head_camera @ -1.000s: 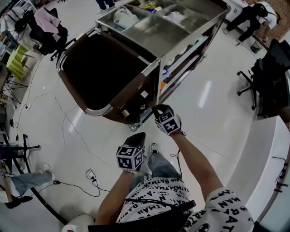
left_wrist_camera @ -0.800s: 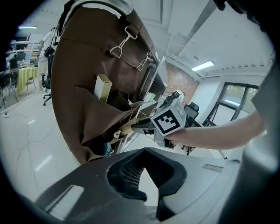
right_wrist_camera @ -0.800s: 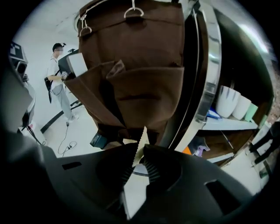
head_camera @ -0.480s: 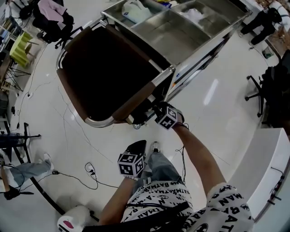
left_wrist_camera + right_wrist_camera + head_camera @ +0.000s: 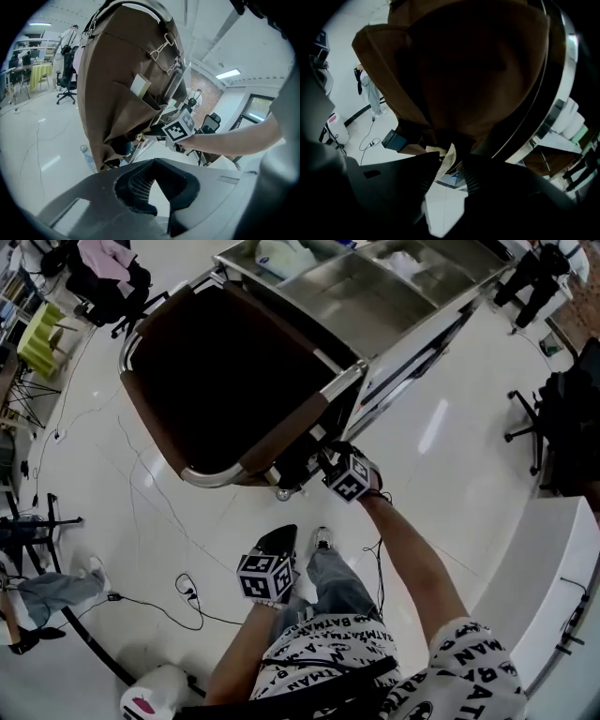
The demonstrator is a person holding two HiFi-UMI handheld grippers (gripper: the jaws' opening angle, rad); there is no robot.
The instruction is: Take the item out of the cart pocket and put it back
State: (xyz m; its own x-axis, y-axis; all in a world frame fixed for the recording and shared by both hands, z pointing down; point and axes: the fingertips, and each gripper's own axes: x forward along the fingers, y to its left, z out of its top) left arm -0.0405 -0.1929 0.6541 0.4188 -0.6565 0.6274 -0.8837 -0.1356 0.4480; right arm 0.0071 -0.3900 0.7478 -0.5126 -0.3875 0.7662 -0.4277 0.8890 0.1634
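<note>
a: pale crinkled packet (image 5: 449, 157), where?
b: between the right gripper (image 5: 450, 160) tips, at the mouth of the brown cloth pocket (image 5: 119, 123). jaws spreading, pads not clamped on it.
a: outward?
b: pocket sits low on the brown fabric bag (image 5: 281, 432) hung off the steel cart (image 5: 375, 306).
a: left gripper (image 5: 154, 161)?
b: jaws closed together, nothing in them. low by the person's leg, well apart from the cart.

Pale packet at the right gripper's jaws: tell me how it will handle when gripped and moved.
Likely light and floppy: the pale packet looks thin, with a crinkled edge. It may slip free, since the right gripper has its jaws opening around it.
</note>
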